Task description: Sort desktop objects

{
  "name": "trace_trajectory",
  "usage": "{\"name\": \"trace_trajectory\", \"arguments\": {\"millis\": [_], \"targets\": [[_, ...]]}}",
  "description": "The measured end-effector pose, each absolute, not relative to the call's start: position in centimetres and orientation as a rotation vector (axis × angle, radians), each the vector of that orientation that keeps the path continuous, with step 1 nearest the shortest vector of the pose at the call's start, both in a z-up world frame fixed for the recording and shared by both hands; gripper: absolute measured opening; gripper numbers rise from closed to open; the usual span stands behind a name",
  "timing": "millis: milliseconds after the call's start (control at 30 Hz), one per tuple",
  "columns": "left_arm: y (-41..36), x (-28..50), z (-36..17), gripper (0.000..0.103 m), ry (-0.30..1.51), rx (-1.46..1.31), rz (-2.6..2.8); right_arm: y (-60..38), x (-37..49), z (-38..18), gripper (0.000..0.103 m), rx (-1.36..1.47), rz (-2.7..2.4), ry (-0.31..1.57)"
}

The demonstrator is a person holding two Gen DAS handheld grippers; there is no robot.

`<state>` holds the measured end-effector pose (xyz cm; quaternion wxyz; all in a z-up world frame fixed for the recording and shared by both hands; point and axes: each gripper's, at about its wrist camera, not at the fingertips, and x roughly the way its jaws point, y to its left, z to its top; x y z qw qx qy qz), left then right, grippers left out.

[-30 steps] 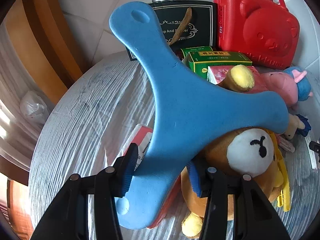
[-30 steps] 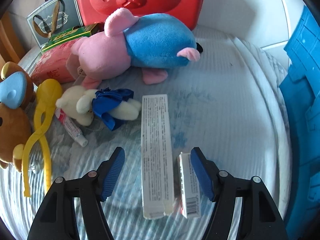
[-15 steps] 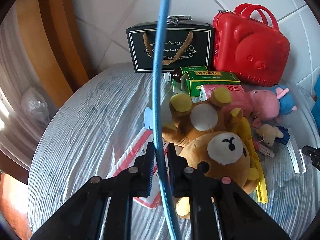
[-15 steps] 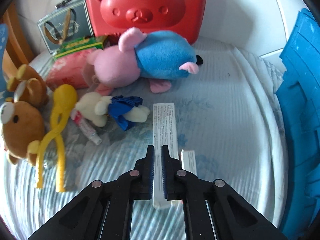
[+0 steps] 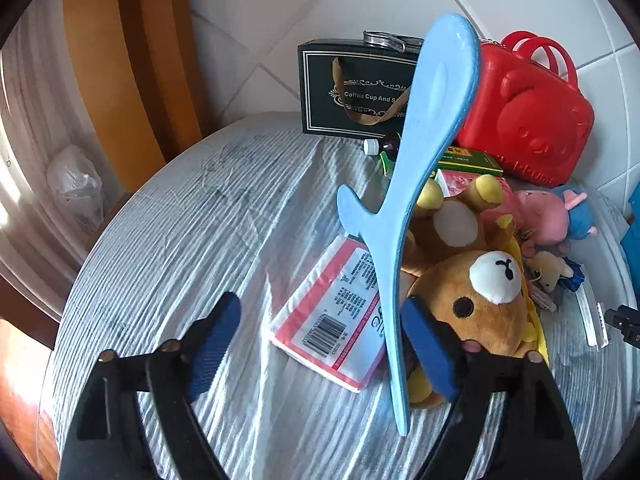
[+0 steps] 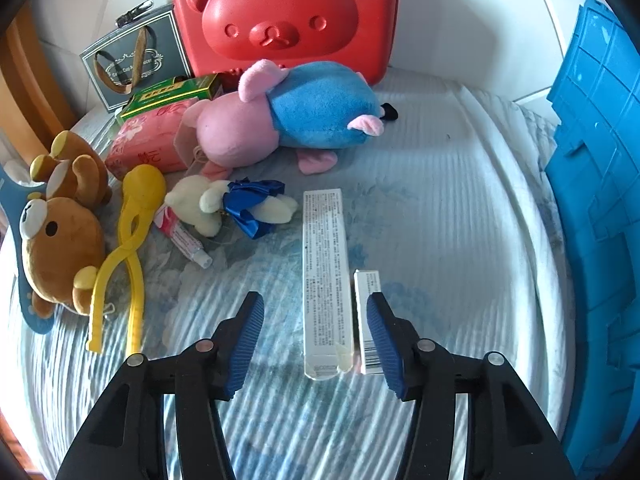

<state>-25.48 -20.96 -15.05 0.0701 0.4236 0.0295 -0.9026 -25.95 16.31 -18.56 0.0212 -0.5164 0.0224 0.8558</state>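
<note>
A light blue foam boomerang [image 5: 404,208] stands on edge on the striped cloth, tilted against the brown bear plush [image 5: 476,304]. It lies loose between the fingers of my left gripper [image 5: 320,344], close to the right pad; the jaws are opening wide. My right gripper [image 6: 316,344] hovers low over a long white box [image 6: 326,280] lying between its fingers, its jaws opening and the pads clear of the box. A small white box [image 6: 366,320] lies just inside the right pad.
At the back stand a red bear case [image 6: 288,20], a black gift box [image 5: 356,88] and a green box [image 6: 172,94]. Pig plush [image 6: 304,120], small white bear [image 6: 224,206], yellow tongs [image 6: 128,248], tube [image 6: 184,238], red-white packet [image 5: 340,312]. Blue crate [image 6: 596,200] walls the right.
The left jaws, shut on the boomerang's edge half a second ago, have sprung wide and the boomerang leans right. The right jaws closed over the long box, then reopened; both hands rose slightly.
</note>
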Motion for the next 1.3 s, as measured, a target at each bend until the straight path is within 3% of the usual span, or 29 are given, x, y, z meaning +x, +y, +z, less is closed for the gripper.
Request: {"name": "trace_trajectory", "arguments": {"millis": [267,533,767,833,900,1300], "targets": [[-19.7,-25.9,-15.2,0.086,0.067,1.267,-2.711,16.6,-26.2,-19.2,0.057,-1.621,2.641,0.080],[-17.5,-30.1,-18.4,0.033,0.040,1.346,-2.688,16.9,-27.6,-19.6,0.057,-1.610,2.642,0.066],[-17.2,-32.0,-20.0,0.012,0.047,1.401,-2.681,17.0,-31.0,-21.6,0.053,-1.658,2.618,0.057],[-17.1,-31.9,-19.8,0.010,0.030,1.398,-2.687,16.8,-31.8,-22.4,0.051,-1.685,2.606,0.045],[-17.1,-31.5,-19.1,0.009,0.011,1.375,-2.688,16.6,-32.1,-22.9,0.033,-1.694,2.588,0.016],[-17.5,-24.9,-10.8,0.008,-0.002,1.130,-2.802,14.9,-26.9,-13.8,0.033,-1.459,2.779,0.024]]}}
